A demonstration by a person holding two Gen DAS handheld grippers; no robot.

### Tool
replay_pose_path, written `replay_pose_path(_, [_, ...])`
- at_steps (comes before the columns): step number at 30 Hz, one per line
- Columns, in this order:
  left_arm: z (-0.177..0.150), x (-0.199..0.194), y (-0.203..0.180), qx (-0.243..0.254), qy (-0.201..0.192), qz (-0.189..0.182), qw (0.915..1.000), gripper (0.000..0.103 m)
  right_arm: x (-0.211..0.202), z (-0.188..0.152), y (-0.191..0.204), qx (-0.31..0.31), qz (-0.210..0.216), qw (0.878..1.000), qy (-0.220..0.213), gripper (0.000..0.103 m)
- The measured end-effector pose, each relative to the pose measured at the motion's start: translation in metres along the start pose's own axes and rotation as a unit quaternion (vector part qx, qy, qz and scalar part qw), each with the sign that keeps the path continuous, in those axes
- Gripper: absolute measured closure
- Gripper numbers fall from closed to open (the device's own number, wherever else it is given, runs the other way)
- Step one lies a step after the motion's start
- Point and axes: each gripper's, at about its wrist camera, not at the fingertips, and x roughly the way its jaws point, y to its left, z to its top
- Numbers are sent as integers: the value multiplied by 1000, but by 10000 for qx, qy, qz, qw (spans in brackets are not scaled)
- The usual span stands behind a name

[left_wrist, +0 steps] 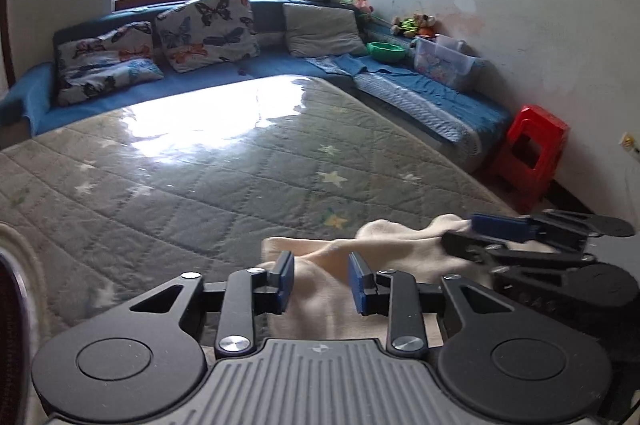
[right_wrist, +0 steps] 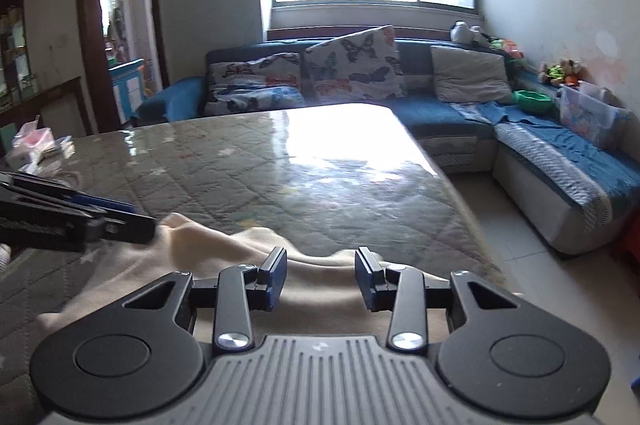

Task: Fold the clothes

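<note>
A cream garment [left_wrist: 384, 257] lies rumpled at the near edge of a worktop [left_wrist: 200, 177] covered with a quilted, star-printed cloth under a glossy clear sheet; in the left wrist view the left tool [left_wrist: 321, 281] hovers over the fabric with its blue-padded fingers [left_wrist: 286, 281] spread apart and nothing between them; the right tool [left_wrist: 472, 237] enters from the right edge of that view, lying sideways against a raised fold of the garment. In the right wrist view the right tool [right_wrist: 321, 279] likewise stands released, its pads wide above the cream garment [right_wrist: 224, 257]; the left tool [right_wrist: 132, 217] reaches in from the left and appears to touch the cloth's lifted corner, though blur makes contact hard to confirm. Window glare [right_wrist: 336, 133] washes across the far half of the worktop [right_wrist: 240, 177]; beyond it a blue corner sofa [right_wrist: 440, 109] carries butterfly-print cushions [right_wrist: 352, 65], a plain grey cushion [right_wrist: 472, 75], a green bowl [right_wrist: 532, 99] and a clear plastic bin [right_wrist: 592, 117]; a red stool [left_wrist: 532, 153] stands beside the sofa's end, near the wall.
</note>
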Motion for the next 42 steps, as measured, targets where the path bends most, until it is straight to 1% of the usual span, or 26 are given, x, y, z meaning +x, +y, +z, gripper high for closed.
replay_pose_path(2, [1, 5, -4, -4, 19, -196, 9998, 81, 4, 2, 6, -75, 90, 9999, 22, 66])
replay_pose_path(6, [7, 21, -5, -101, 108, -456, 9988, 81, 17, 1, 14, -159, 120, 9997, 122, 66])
replay_pose_path(10, [7, 43, 2, -328, 310, -463, 9979, 81, 15, -1, 10, -109, 76, 9998, 125, 66])
replay_pose_path(14, [9, 46, 9, -538, 315, -535, 9966, 81, 0, -3, 10, -237, 34, 9997, 74, 66])
replay_pose_path(16, [9, 47, 11, -618, 311, -558, 9960, 81, -5, -7, 15, -388, 60, 9991, 146, 66])
replay_pose_path(20, [8, 43, 10, -609, 314, -502, 9964, 80, -12, -19, 26, -665, -9, 9976, 202, 66])
replay_pose_path(25, [9, 43, 7, -587, 268, -422, 9970, 80, -38, -36, 32, -780, -113, 9968, 138, 64])
replay_pose_path(28, [5, 33, 5, -500, 196, -351, 9979, 81, -52, -47, 29, -758, -199, 9969, 98, 62])
replay_pose_path(32, [-3, 9, 0, -275, 11, -360, 9990, 81, -75, -55, 17, -516, -226, 9984, 29, 61])
replay_pose_path(35, [-17, -13, -5, 20, -131, -428, 9990, 81, -89, -63, 8, -313, -268, 9991, 41, 61])
replay_pose_path(37, [-28, -24, -8, 171, -165, -424, 9988, 81, -95, -71, -2, -59, -345, 9993, 113, 61])
replay_pose_path(39, [-38, -31, -10, 272, -155, -390, 9987, 81, -101, -79, -11, 140, -406, 9990, 151, 60])
replay_pose_path(42, [-52, -38, -12, 335, -180, -332, 9987, 81, -111, -79, -16, 234, -424, 9988, 101, 60])
